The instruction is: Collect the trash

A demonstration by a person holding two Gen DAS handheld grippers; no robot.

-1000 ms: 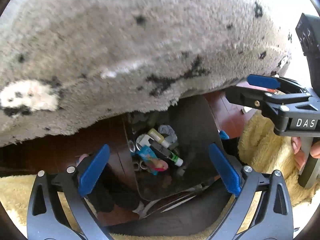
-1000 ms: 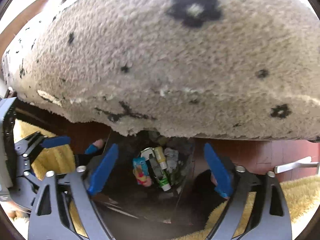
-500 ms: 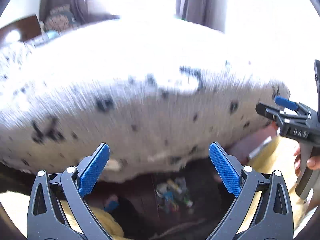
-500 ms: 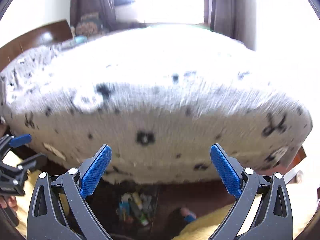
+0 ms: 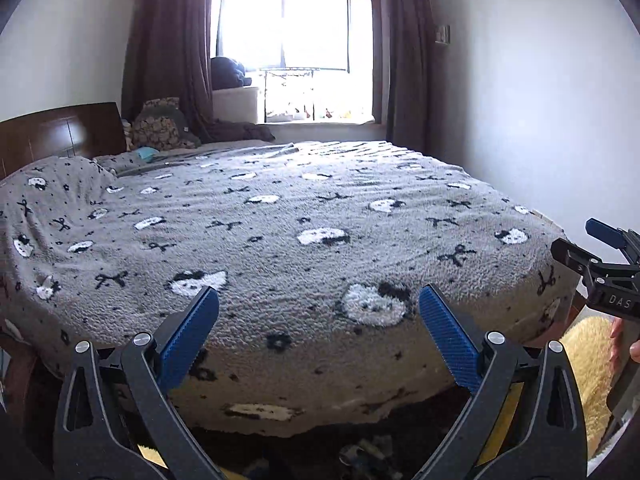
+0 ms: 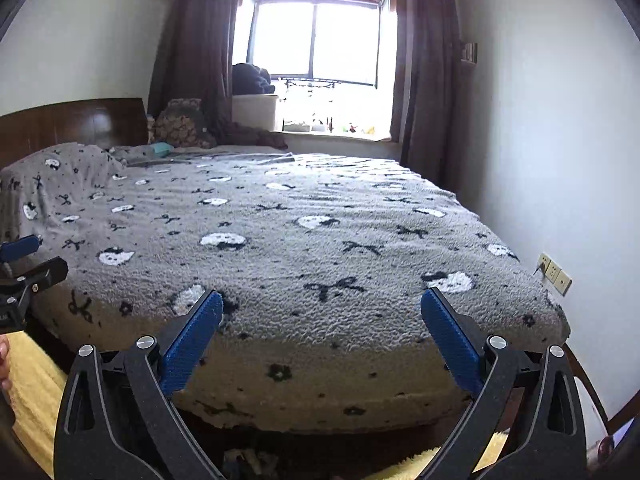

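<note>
Fuzzy grey bedspread; ribbed blue pads spread wide

Your left tool, black frame with blue ribbed pads, fills the lower frame, jaws spread wide and empty. Your right tool, built the same, gapes equally wide, holding nothing. Your fingers show at the right edge.

Blown-out window backlight, dim foreground, fisheye-bent edges.
</note>
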